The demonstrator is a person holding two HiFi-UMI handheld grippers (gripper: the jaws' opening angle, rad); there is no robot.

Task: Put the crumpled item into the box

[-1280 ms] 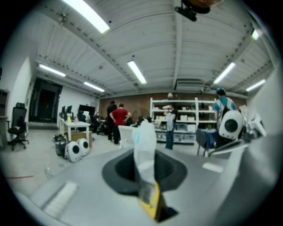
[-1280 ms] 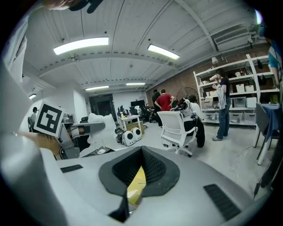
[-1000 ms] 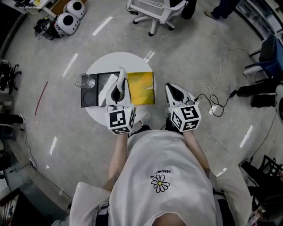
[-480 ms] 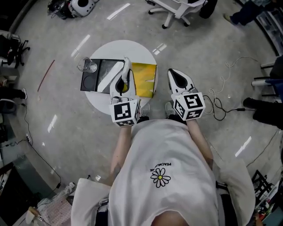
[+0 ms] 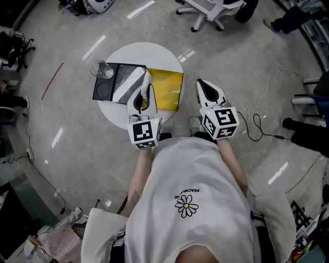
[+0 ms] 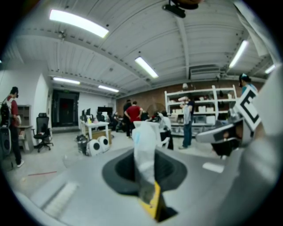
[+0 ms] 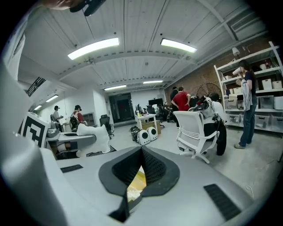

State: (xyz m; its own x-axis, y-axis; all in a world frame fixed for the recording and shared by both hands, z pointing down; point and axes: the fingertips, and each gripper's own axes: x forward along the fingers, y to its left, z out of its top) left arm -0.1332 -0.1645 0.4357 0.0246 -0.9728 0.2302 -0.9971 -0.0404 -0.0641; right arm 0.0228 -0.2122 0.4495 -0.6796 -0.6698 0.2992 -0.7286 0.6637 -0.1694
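My left gripper (image 5: 146, 76) hangs over the round white table (image 5: 154, 54) and is shut on a white crumpled item (image 5: 128, 86). The item trails from its tip across the black box (image 5: 103, 91). In the left gripper view the crumpled item (image 6: 145, 143) stands up between the closed jaws of the left gripper (image 6: 146, 170). My right gripper (image 5: 201, 85) is just off the table's right edge, shut and with nothing in it. In its own view the right gripper (image 7: 141, 150) has its jaws meeting at the tip.
A flat yellow thing (image 5: 167, 90) lies right of the black box. A clear glass (image 5: 101, 69) stands at the box's far left corner. An office chair (image 5: 211, 10) is beyond the table and cables (image 5: 257, 120) lie on the floor at right. People stand farther back.
The head camera has shifted, so the table sits higher in view. Both grippers keep their places relative to the table, and the left one still holds the crumpled item.
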